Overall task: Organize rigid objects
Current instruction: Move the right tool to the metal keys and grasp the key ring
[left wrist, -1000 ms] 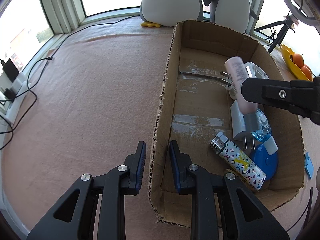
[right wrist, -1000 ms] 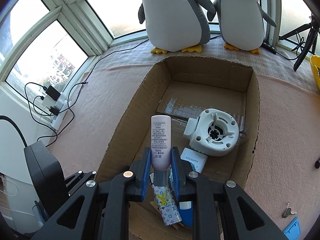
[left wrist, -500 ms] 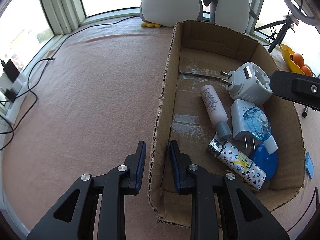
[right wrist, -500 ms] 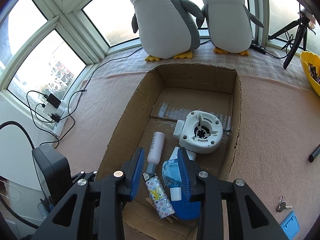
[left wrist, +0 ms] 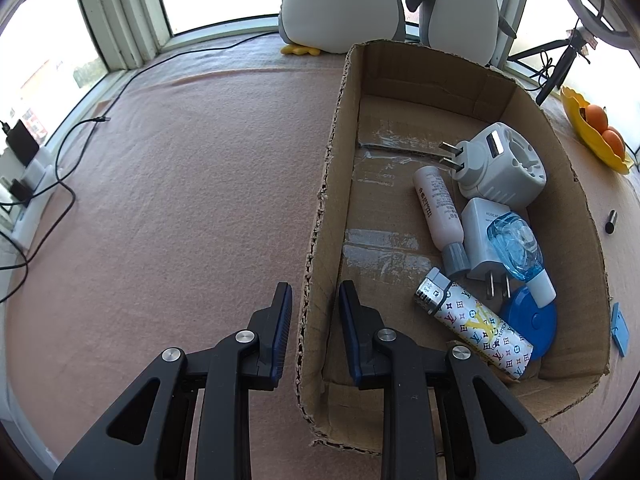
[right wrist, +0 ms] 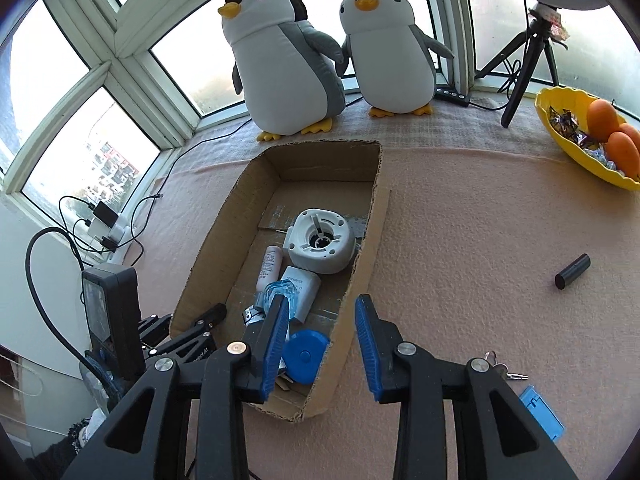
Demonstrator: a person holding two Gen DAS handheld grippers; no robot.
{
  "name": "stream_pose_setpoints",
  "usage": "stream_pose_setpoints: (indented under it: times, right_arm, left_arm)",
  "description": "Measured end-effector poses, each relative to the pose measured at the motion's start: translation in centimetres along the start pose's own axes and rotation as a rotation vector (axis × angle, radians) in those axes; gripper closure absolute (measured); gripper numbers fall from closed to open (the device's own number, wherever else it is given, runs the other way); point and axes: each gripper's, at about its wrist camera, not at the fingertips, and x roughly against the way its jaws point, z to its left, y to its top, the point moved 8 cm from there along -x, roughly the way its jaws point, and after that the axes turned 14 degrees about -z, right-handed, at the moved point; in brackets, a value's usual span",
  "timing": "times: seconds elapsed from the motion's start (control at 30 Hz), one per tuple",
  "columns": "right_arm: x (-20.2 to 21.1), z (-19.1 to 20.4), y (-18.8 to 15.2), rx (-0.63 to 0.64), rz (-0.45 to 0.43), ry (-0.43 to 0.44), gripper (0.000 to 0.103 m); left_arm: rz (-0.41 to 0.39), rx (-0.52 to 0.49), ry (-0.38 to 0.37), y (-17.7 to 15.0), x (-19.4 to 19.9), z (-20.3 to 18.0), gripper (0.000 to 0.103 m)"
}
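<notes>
A cardboard box lies open on the pink cloth. In it are a pink bottle with a grey cap, a round white adapter, a white charger, a clear blue bottle, a blue round case and a patterned lighter. My left gripper is shut on the box's left wall, one finger on each side. My right gripper hangs open and empty above the box's right wall; the pink bottle lies below it.
Right of the box lie a black cylinder, keys and a blue card. A yellow bowl with oranges sits far right. Two plush penguins and a tripod stand at the window; cables and a power strip lie left.
The right gripper opened and let go of the pink bottle, which now lies in the box. It then drew back up and to the right, out of the left wrist view.
</notes>
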Motion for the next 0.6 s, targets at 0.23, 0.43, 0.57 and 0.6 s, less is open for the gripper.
stream_pose_setpoints:
  times: [0.23, 0.43, 0.57, 0.6]
  right_arm:
    - [2.1, -3.6, -1.1, -0.001, 0.004, -0.062, 0.072]
    - [2.8, -6.0, -2.0, 0.001, 0.008, -0.112, 0.072]
    - [2.6, -7.3, -3.3, 0.038, 0.023, -0.16, 0.072]
    - [2.5, -7.6, -3.6, 0.041, 0.029, -0.169, 0.072]
  left_arm:
    - [0.0, 0.0, 0.001, 0.0, 0.0, 0.0, 0.08]
    - [0.0, 0.002, -0.001, 0.0, 0.0, 0.0, 0.08]
    - [0.001, 0.005, -0.003, -0.1, 0.0, -0.1, 0.08]
    - [0.001, 0.005, -0.003, -0.1, 0.0, 0.0, 0.08]
